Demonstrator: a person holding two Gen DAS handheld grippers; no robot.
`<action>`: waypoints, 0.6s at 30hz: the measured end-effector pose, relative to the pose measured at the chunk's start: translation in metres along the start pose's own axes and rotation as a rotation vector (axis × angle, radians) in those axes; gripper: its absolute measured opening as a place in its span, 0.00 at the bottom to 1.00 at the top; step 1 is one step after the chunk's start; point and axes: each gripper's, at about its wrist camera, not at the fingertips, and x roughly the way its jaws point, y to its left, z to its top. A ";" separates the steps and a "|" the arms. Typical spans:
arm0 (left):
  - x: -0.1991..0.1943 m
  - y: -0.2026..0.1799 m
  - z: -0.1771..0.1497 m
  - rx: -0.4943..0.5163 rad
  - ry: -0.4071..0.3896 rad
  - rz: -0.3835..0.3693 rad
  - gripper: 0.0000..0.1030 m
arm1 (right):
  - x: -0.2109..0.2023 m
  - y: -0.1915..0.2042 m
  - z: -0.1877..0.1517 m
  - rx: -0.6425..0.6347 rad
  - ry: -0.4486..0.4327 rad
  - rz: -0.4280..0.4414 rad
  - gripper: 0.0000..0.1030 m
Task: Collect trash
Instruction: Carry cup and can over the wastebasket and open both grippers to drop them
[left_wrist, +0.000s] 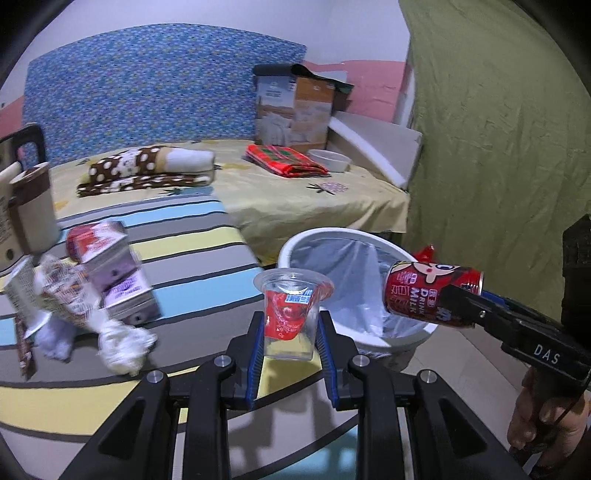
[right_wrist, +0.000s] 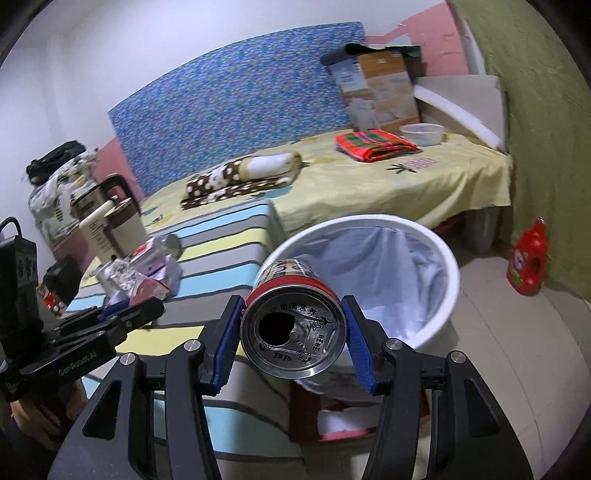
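Because both grippers are loaded at once beside one bin, the nearest risks sit right at the fingertips. The left gripper (left_wrist: 290, 334) is clenched on a clear plastic cup (left_wrist: 291, 314) with a crumpled red wrapper (left_wrist: 286, 314) inside it; thin walls like these probably flex, so a harder squeeze could buckle the cup and pop it out, while tipping it early would likely shed the wrapper onto the striped cloth (left_wrist: 207, 258) instead of the bin. The right gripper (right_wrist: 293, 334) grips a red milk drink can (right_wrist: 293, 325) by its sides, opened end toward the camera and body angled toward the white trash bin (right_wrist: 439, 243). In the left view the can (left_wrist: 428, 295) hangs at the bin's (left_wrist: 295, 243) rim, not clearly over the middle, so letting go now could bounce it off the edge onto the floor; any dregs might also run out of the hole. The plastic liner (right_wrist: 391, 266) sags loosely and could be dragged down by a heavy drop. With both tools this near, a collision over the opening is possible.

Further left, crumpled tissue (left_wrist: 122, 343), snack packets (left_wrist: 62, 295) and small cartons (left_wrist: 122, 280) lie uncollected on the cloth, blurred; a careless sweep could knock them off. Beyond, the bed carries a spotted blanket (left_wrist: 147, 166) and a cardboard box (left_wrist: 295, 110).
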 end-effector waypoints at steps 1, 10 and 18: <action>0.004 -0.004 0.001 0.004 0.003 -0.008 0.27 | 0.000 -0.002 0.000 0.001 0.000 -0.005 0.53; 0.043 -0.031 0.011 0.035 0.032 -0.066 0.27 | 0.007 -0.021 -0.001 0.024 0.019 -0.061 0.53; 0.073 -0.037 0.015 0.040 0.061 -0.080 0.27 | 0.018 -0.034 0.002 0.034 0.041 -0.105 0.53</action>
